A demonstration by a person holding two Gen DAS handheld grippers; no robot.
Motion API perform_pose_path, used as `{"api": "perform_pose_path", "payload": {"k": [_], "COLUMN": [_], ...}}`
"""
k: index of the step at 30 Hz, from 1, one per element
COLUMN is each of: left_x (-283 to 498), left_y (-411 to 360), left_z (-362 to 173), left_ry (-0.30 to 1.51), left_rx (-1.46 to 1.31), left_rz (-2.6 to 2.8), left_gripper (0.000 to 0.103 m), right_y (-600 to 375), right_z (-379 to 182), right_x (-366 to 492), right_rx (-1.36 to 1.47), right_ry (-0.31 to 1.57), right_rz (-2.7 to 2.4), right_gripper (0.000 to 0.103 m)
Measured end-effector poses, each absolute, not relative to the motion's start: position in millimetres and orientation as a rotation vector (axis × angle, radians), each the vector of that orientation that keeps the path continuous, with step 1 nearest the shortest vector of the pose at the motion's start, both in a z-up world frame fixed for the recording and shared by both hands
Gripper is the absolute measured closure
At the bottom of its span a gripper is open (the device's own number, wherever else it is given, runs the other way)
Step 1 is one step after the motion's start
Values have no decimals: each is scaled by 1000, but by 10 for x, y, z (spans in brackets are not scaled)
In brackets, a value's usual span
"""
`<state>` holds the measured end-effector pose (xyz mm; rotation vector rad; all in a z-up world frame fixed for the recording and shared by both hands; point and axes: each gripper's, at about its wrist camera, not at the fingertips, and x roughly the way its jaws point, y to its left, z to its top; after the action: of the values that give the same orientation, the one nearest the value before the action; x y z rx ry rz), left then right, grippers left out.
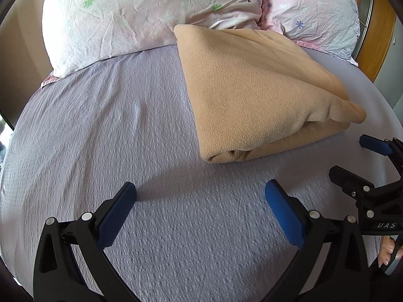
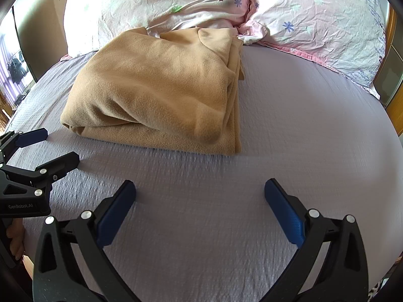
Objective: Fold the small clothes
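A tan fleece garment [image 1: 254, 93] lies folded in a thick bundle on the grey-lilac bed sheet [image 1: 113, 130], its far end against the pillows. It also shows in the right wrist view [image 2: 161, 88]. My left gripper [image 1: 200, 191] is open and empty, above the bare sheet just short of the bundle's near left corner. My right gripper [image 2: 200, 191] is open and empty, above the sheet in front of the bundle's near right corner. The right gripper shows at the right edge of the left wrist view [image 1: 352, 158], and the left gripper at the left edge of the right wrist view [image 2: 60, 146].
Two pink floral pillows [image 1: 131, 17] [image 2: 325, 20] lie across the head of the bed. A wooden headboard or frame [image 1: 377, 37] stands at the far right. A window area with hanging clothes [image 2: 15, 68] shows at the left.
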<state>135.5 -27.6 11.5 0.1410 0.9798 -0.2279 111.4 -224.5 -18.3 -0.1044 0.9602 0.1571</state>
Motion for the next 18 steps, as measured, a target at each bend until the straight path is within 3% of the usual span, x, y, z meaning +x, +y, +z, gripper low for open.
{"api": "perform_pose_path", "payload": {"k": [18], "left_x": [1355], "left_y": [-285], "left_z": [126], "left_ry": [969], "left_rx": [139], "left_rz": [-223], "left_gripper": [1], "right_y": [-2244], "right_z": [-179], "right_x": [1113], "right_rx": [-103], "right_ry": [960], "right_rz": [156], "right_gripper": [2]}}
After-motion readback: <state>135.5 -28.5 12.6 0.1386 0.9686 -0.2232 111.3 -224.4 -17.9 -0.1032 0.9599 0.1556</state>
